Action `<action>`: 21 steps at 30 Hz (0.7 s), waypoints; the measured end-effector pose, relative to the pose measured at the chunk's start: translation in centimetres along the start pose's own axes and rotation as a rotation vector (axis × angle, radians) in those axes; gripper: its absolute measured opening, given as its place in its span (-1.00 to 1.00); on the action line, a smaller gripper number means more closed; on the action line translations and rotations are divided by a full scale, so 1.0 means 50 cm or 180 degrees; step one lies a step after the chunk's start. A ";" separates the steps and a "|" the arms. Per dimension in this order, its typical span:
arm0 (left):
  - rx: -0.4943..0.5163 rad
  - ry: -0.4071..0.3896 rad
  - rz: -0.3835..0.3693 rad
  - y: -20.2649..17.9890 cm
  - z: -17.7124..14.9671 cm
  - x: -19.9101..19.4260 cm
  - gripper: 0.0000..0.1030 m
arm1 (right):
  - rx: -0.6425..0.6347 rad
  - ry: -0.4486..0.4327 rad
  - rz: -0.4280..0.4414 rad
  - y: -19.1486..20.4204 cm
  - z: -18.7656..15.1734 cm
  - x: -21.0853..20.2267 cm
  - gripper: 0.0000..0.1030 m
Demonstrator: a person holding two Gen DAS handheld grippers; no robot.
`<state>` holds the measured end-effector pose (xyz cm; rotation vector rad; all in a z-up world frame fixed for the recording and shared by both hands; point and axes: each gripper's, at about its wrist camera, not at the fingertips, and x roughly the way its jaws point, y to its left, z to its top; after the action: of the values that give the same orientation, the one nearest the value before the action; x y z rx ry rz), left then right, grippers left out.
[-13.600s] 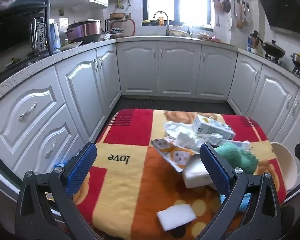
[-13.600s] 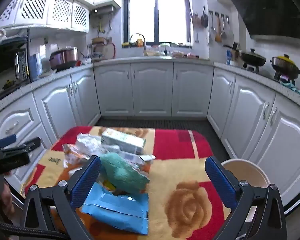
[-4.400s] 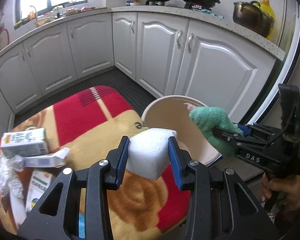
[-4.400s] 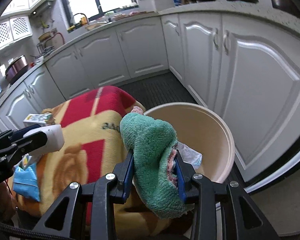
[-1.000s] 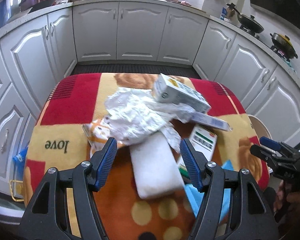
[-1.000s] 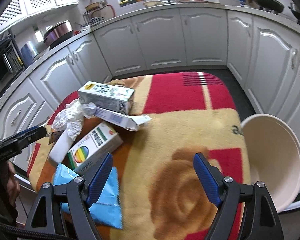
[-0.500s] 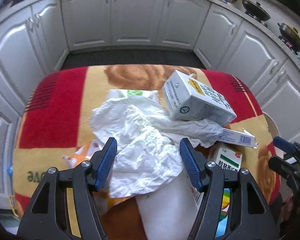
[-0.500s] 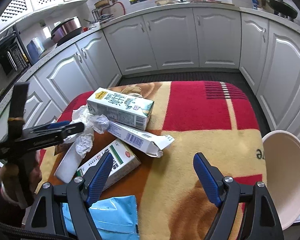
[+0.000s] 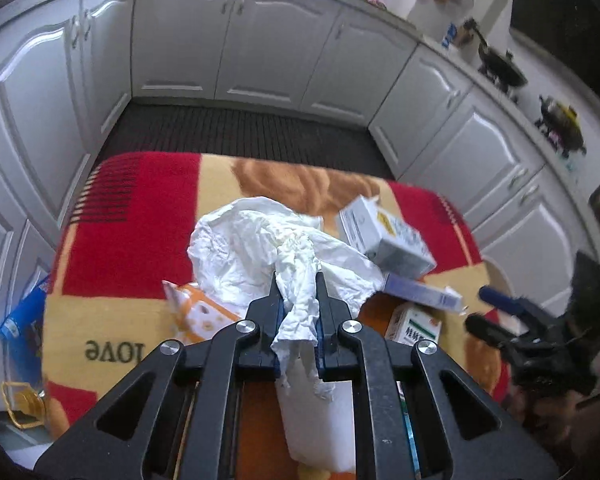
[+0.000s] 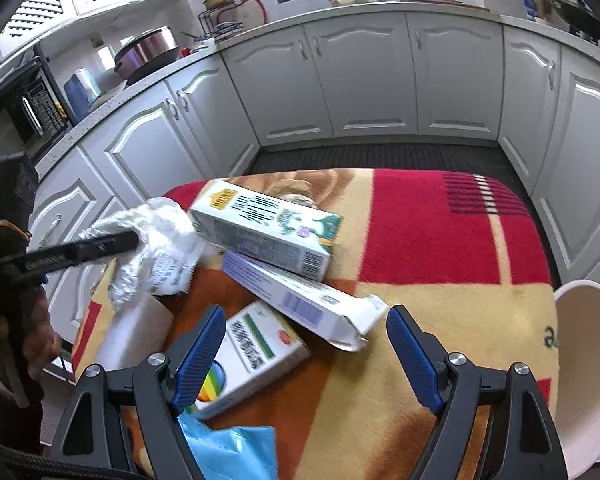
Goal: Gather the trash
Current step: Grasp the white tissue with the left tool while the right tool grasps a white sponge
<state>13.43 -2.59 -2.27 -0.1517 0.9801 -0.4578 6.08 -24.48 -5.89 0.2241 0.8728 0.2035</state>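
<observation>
Jaws of the left gripper (image 9: 298, 280) have just closed, pinching crumpled white plastic (image 9: 260, 248); right gripper (image 10: 306, 334) gapes empty. Lift slowly so nothing snags.

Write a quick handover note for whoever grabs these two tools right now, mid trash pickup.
Left tool: jaws just closed, shut on the crumpled white plastic bag.
Right tool: open, empty, above the purple-and-white box.
On the blanket: milk carton, medicine box, white sponge, blue packet, orange wrapper.
Done: bag gripped.
Left: drop it in the beige bin, then collect the rest.
</observation>
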 end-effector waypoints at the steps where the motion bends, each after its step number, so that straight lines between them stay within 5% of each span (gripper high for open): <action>1: -0.0016 -0.0029 0.0001 0.004 0.001 -0.010 -0.82 | -0.0010 0.0000 0.0033 0.006 0.002 0.002 0.56; 9: -0.0151 -0.0253 0.0186 0.047 -0.007 -0.073 -0.82 | -0.0220 0.0136 0.0374 0.089 0.006 0.029 0.56; 14: -0.0197 -0.0280 0.0282 0.072 -0.024 -0.086 -0.82 | -0.0302 0.0344 0.0822 0.175 -0.004 0.056 0.56; 21: -0.0259 -0.0316 0.0317 0.092 -0.045 -0.104 -0.82 | -0.0448 0.0560 0.0937 0.282 -0.025 0.127 0.49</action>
<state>10.50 4.01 -1.04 -0.1963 0.9050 -0.3163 7.88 -9.15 -7.43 0.2045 0.9937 0.5639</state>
